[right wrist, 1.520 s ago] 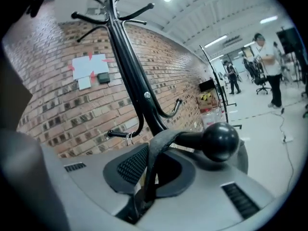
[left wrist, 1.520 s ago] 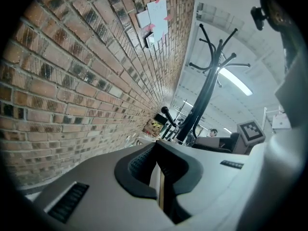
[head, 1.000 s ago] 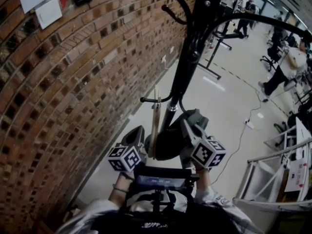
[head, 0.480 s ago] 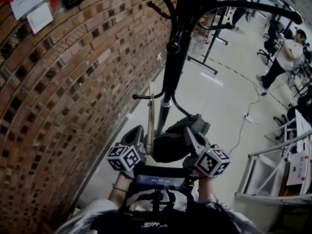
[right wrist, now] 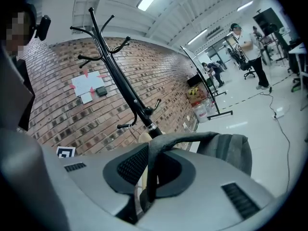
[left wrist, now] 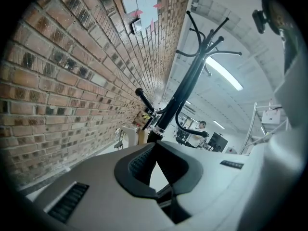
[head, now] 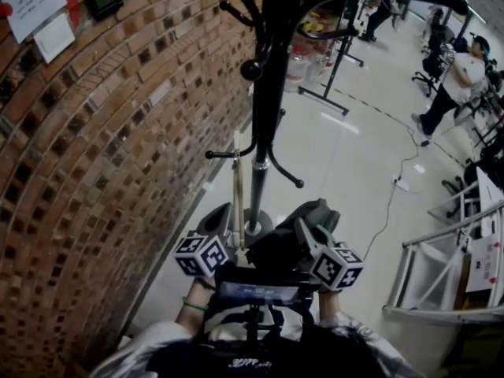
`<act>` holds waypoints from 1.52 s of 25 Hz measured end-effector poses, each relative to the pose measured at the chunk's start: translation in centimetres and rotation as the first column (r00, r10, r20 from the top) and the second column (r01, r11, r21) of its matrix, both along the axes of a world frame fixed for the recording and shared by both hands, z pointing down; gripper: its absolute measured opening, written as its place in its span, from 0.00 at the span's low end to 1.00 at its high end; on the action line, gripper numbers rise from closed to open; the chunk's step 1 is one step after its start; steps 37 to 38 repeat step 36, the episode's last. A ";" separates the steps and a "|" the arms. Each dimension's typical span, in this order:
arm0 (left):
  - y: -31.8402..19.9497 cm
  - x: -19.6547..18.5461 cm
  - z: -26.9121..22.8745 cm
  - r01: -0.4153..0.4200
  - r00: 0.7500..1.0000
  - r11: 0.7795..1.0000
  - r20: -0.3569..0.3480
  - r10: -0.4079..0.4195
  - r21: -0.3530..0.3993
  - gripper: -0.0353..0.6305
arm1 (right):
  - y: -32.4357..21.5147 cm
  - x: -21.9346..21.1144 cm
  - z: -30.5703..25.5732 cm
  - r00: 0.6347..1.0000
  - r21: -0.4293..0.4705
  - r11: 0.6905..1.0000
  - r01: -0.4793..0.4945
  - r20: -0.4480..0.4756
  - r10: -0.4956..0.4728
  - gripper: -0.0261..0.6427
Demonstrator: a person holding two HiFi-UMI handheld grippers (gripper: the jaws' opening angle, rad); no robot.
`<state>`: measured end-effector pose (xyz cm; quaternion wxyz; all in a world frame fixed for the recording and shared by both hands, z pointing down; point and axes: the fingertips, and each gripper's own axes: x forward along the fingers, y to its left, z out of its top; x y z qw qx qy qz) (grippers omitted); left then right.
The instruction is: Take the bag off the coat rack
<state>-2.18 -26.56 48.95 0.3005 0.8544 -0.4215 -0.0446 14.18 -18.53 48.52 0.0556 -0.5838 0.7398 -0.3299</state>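
The black coat rack stands by the brick wall, and both gripper views show its pole with bare hooks. A dark grey bag hangs low, just right of the rack's base. My right gripper is shut on the bag's strap, which runs between the jaws with the bag's body drooping to the right. My left gripper is beside the bag on the left, close to the pole. It looks shut with nothing in it.
A curved brick wall with pinned papers fills the left. A pale wooden slat leans by the pole. A cable crosses the white floor, a metal frame stands at right, and people work far off.
The bag and both grippers have come down and away from the pole. The bag overlapped the pole before and now hangs to the right of its base. The right gripper keeps its grip.
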 end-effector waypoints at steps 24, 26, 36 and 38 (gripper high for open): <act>-0.3 0.5 0.1 0.016 0.999 1.000 0.034 -0.017 0.009 0.06 | -1.1 1.3 1.3 1.000 -0.009 1.000 0.024 -0.011 -0.024 0.09; -0.3 0.4 0.2 0.017 0.999 1.000 0.035 -0.017 0.008 0.06 | -1.1 1.5 1.4 1.000 -0.011 1.000 0.019 -0.009 -0.019 0.09; -0.6 0.4 0.8 0.017 0.999 1.000 0.033 -0.017 -0.001 0.06 | -1.5 1.5 1.3 1.000 -0.018 1.000 0.022 -0.021 -0.023 0.09; -0.6 0.4 0.8 0.017 0.999 1.000 0.033 -0.017 -0.001 0.06 | -1.5 1.5 1.3 1.000 -0.018 1.000 0.022 -0.021 -0.023 0.09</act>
